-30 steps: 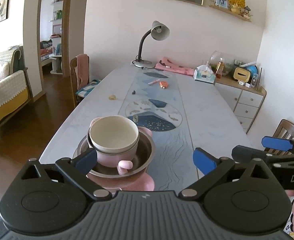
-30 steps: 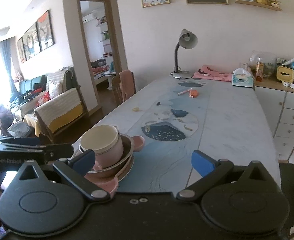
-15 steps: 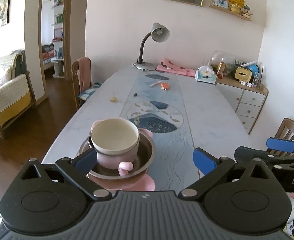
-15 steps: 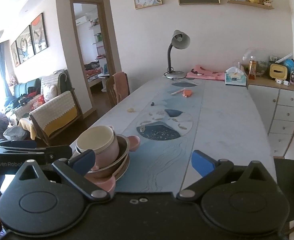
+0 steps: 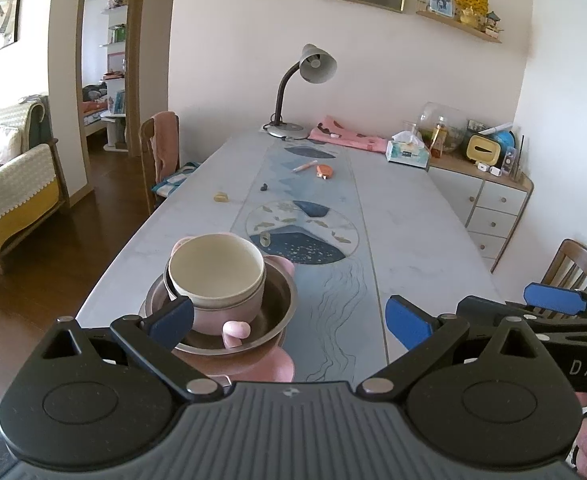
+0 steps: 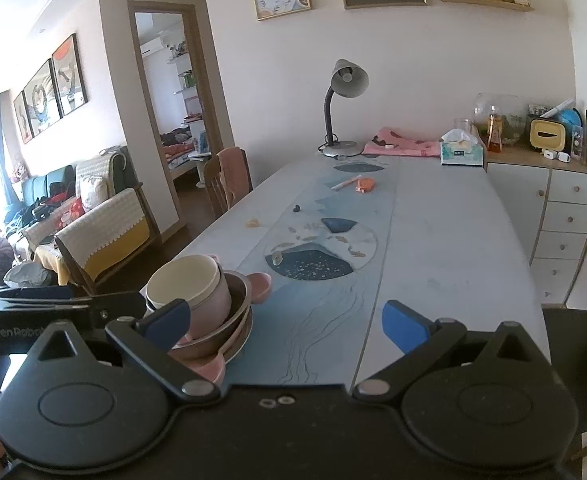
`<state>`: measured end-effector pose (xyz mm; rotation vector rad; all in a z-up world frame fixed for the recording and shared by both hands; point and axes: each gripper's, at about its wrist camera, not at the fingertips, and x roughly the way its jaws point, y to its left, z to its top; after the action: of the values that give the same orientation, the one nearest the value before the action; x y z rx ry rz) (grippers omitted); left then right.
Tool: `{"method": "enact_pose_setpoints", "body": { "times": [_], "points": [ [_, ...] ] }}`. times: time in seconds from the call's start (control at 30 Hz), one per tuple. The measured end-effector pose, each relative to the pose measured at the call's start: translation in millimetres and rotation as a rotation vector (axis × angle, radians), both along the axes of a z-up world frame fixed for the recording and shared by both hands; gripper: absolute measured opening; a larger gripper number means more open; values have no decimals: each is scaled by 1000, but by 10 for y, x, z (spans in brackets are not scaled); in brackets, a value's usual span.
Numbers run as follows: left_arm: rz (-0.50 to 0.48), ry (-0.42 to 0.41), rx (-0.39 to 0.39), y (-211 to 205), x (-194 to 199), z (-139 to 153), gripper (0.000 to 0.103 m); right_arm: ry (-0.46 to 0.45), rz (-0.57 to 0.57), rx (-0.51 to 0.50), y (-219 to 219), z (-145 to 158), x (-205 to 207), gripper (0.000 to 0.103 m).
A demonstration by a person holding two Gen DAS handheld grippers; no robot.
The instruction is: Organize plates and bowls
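One stack [image 5: 221,300] of dishes sits at the near left corner of the table [image 5: 413,224], pretty close to the left edge and the near end. Counting from the top: one cream bowl [image 5: 217,270] nested in one pink bowl [image 5: 229,312] with a stubby handle, those sit in one steel bowl [image 5: 277,312], and under that there's a pink plate [image 5: 261,364]. From the right wrist view there looks to be one more steel rim [image 6: 241,344] under the steel bowl, can't say for sure if it's a plate or a second bowl.

Both grippers are spread wide and holding nothing. Left gripper [image 5: 289,316] hangs just in front of the stack, its left pad overlapping the pink bowl in view, but I can't tell if it's actually touching. Right gripper [image 6: 285,320] is off to the right of the stack, over the blue runner [image 6: 325,264].

Loads of open room: the whole right half and the middle of the table are bare. Far end has a lamp [image 5: 305,92], a pink cloth [image 5: 349,140] and a tissue box [image 5: 407,152], plus a few small bits on the runner. Two chairs in sight, one on the left side [image 5: 159,152], one near right [image 5: 577,264]. Drawers [image 6: 565,224] stand along the right side.
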<state>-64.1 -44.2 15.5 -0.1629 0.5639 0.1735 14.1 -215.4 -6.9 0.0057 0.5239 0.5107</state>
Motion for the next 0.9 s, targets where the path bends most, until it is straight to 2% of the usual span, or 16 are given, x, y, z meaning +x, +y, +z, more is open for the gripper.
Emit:
{"method": "enact_pose_setpoints", "body": {
  "times": [0.9],
  "points": [
    [6,-15,34,-42,-1,36,103,-18,0,-5,-36,71,13,103]
  ]
}}
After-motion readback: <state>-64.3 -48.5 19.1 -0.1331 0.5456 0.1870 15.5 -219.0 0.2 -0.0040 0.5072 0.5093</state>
